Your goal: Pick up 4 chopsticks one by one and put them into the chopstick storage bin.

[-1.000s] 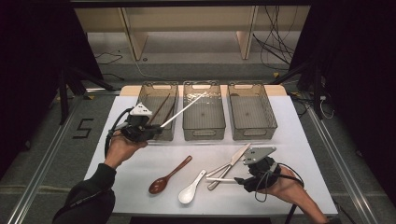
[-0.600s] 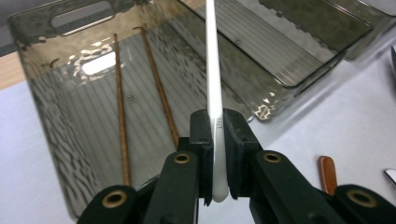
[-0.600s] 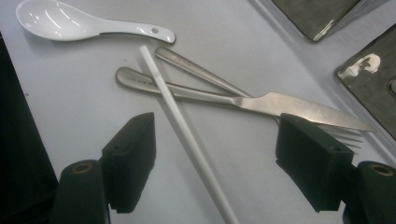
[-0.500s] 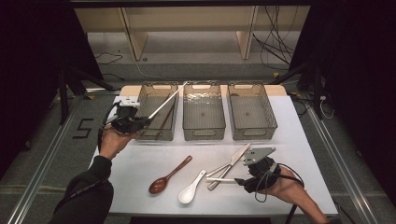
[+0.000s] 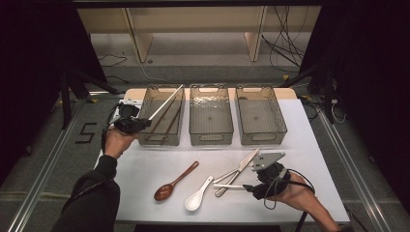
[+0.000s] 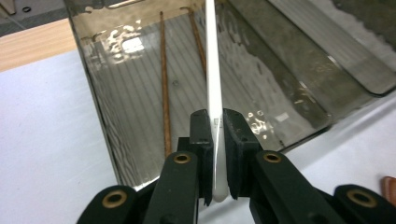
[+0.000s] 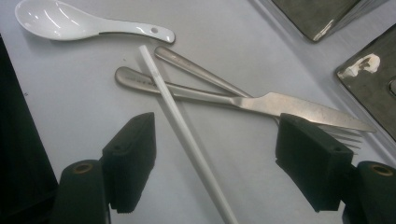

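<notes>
White plastic chopstick is pinched near its butt end in my left gripper, jaws clamped tight on it. Its long axis runs up and away over the left bin, tip past the far rim, roughly parallel w/ the two brown chopsticks lying inside. Drop needs the stick lowered along the bin's length. My right gripper sits wide open, straddling the second white chopstick on the table, which crosses the knife handle.
</notes>
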Demonstrator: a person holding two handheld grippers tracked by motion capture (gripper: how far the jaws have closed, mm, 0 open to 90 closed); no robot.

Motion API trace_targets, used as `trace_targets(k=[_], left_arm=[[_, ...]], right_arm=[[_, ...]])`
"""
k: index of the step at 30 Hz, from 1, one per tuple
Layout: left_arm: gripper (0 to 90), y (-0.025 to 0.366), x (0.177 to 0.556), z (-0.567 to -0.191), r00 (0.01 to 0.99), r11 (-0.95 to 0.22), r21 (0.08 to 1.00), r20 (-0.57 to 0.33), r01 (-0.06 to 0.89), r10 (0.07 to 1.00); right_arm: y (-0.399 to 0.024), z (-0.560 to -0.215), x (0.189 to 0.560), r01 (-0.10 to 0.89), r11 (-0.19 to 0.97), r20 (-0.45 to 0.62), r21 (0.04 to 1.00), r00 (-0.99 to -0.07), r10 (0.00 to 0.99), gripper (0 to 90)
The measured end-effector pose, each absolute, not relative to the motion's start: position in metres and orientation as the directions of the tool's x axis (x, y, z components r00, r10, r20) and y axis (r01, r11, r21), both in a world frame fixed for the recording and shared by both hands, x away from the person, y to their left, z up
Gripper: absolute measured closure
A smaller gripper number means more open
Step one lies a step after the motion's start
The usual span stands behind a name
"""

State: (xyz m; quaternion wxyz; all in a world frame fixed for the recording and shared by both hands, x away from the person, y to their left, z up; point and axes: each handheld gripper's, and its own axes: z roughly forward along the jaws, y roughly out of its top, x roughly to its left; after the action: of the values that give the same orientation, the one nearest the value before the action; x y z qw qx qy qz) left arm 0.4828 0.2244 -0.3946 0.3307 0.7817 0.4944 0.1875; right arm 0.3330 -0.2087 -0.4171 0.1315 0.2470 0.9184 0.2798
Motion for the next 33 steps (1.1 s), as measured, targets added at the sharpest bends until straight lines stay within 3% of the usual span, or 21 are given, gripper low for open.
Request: trace_targets(k=[24,33], left_arm=[[81.3,0.218,0.515,-0.407,0.365,-0.252,0.64,-0.048,0.726,0.93],[50.3,0.217,0.506,-0.393,0.373,-0.233,0.671,-0.07,0.704,0.925]], right_arm=[[-0.208,-0.416,0.333,0.381,0.72,-0.097,0.58,-0.846,0.525,30.0],[-0.208,-0.416,0.333,0.379,0.719,-0.096,0.582,-0.847,0.524,30.1]])
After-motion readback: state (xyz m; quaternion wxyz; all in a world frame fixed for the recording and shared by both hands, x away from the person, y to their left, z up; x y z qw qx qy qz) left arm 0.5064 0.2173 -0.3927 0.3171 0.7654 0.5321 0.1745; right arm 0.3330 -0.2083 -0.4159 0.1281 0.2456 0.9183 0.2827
